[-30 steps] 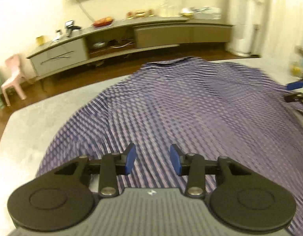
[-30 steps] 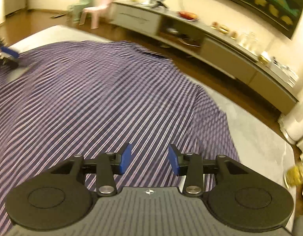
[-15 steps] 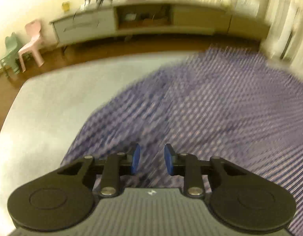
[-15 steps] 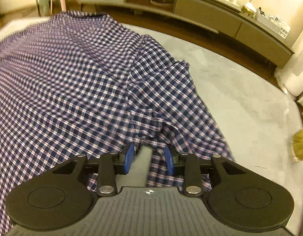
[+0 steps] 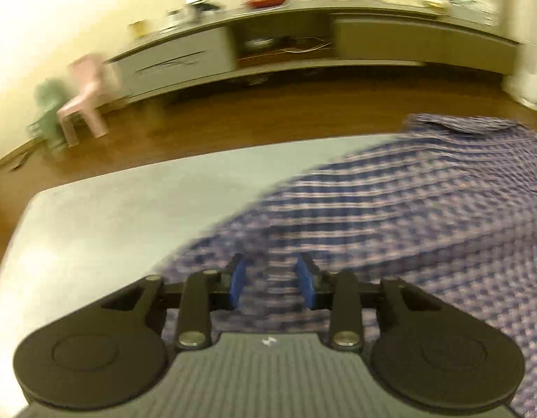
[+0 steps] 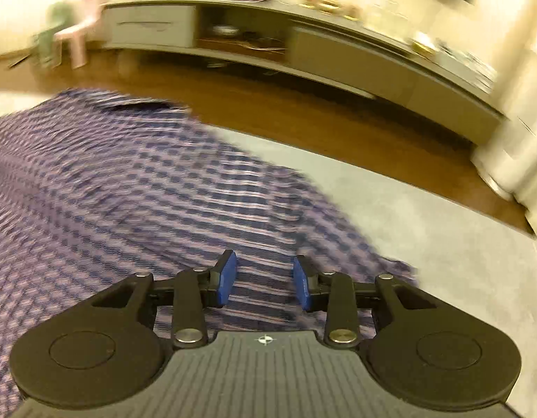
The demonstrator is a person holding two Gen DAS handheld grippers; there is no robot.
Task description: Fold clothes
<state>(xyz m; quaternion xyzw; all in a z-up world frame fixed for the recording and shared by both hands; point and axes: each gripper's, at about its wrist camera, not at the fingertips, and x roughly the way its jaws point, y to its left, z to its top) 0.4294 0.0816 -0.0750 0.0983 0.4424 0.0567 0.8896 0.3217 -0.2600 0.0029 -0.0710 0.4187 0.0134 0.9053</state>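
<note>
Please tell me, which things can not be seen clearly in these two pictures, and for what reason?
- Checked shirt: its pattern is smeared by motion blur in both wrist views, and the frame edges cut it off.
- Left gripper, right gripper: whether the pads touch the cloth is unclear.
- Small items on the TV cabinet: blurred and too small to tell.

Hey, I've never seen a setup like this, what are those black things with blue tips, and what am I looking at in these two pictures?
A person holds two hand tools, each ending in a two-finger claw with blue pads. A camera on each tool looks forward along its fingers, so one picture comes from the left claw and one from the right claw. A blue and pink checked shirt lies spread on a pale grey surface. Behind are a long low cabinet and a pink chair. The left claw's jaws are closing, the right's opening; cloth lies under both, and neither grips it yet.
</note>
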